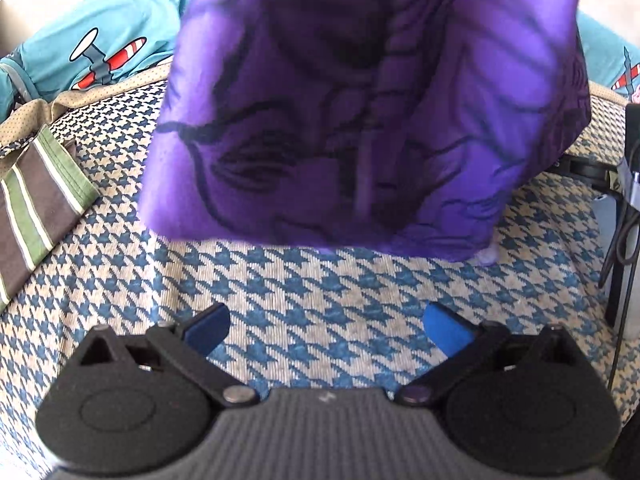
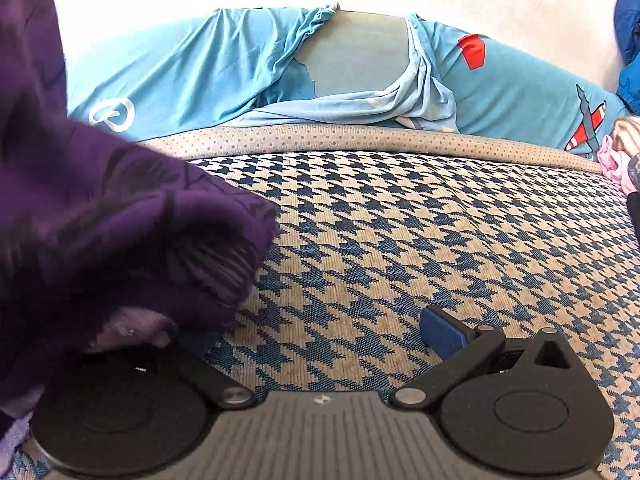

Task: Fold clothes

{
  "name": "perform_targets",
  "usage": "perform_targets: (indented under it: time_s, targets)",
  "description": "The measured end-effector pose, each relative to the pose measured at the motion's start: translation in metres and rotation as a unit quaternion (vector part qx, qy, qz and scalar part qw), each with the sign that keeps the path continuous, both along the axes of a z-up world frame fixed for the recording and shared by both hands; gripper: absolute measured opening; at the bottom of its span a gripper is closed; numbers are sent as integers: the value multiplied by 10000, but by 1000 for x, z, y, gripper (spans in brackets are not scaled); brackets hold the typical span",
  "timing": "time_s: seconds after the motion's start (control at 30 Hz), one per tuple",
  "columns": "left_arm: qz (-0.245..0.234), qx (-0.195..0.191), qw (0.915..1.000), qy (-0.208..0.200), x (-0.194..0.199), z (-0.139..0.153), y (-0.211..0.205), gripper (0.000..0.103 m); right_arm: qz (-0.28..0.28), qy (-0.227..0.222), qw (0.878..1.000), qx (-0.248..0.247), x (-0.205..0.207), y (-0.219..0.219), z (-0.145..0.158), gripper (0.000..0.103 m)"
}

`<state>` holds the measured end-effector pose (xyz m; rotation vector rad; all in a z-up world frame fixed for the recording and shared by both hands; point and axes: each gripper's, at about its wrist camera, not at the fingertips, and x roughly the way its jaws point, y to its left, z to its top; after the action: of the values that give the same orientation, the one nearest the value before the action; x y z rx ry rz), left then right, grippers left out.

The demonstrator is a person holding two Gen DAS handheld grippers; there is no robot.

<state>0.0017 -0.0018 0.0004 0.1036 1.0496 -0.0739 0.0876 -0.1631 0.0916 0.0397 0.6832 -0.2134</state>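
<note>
The left gripper (image 1: 326,330) is spread wide and empty above the checked bedcover (image 1: 320,280). A purple garment (image 1: 360,112) hangs ahead of it, off the cover. The right gripper (image 2: 320,336) is also wide, the purple cloth draped over its left finger. Teal pillows (image 2: 200,68) lie behind

The black left gripper with blue pads (image 1: 326,330) sits low in its frame, jaws spread wide, holding nothing. The matching black right gripper (image 2: 320,332) is likewise spread, its left finger hidden at lower left.
</note>
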Motion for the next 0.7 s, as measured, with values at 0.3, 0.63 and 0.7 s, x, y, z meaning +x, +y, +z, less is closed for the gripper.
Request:
perform_targets:
  time_s: [0.3, 0.63, 0.7]
  targets:
    - [-110, 124, 9998, 74, 51, 5, -42, 103, -3, -4, 10000, -2, -5, 6, -5, 103]
    - [136, -100, 9998, 40, -2, -6, -16, 103, -29, -59, 10000, -41, -2, 8, -9, 103]
    - [170, -135, 9998, 46, 5, -6, -7, 103, -34, -66, 10000, -48, -3, 8, -9, 103]
